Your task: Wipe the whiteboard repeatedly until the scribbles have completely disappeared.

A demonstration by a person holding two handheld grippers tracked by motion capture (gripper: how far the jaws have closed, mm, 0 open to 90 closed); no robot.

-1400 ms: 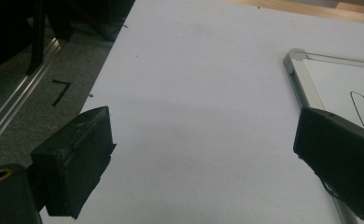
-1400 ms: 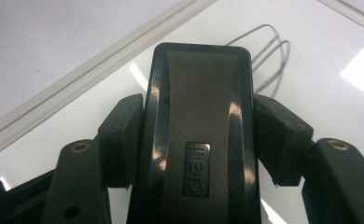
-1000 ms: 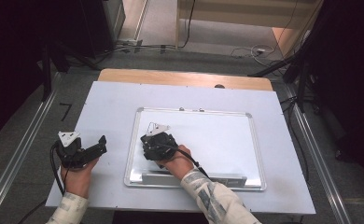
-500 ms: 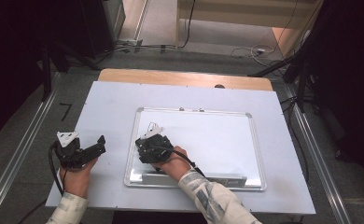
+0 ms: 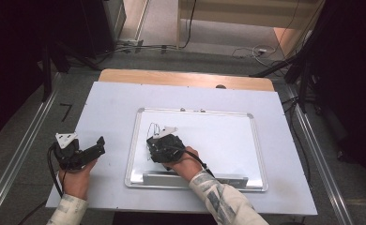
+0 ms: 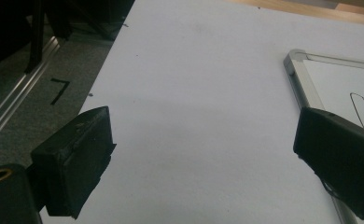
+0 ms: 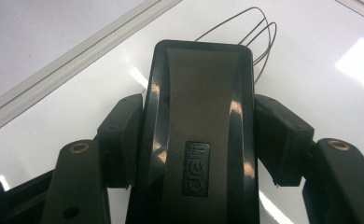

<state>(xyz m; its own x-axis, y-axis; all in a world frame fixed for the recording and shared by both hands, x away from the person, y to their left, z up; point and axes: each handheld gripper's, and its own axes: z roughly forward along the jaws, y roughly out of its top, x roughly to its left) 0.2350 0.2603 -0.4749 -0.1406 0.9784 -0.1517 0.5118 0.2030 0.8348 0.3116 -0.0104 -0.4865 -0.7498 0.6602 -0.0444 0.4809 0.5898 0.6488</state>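
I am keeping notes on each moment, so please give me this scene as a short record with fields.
surface: white table
board: whiteboard lying flat, thin black pen lines near its left edge
right tool: shut on a black eraser, over the board beside the lines
left tool: open, holding nothing, left of the board

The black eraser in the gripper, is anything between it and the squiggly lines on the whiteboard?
Nothing visible is. The right gripper clamps the black eraser from both sides, and the squiggly lines lie just past its front end on the whiteboard, with bare white surface around them.
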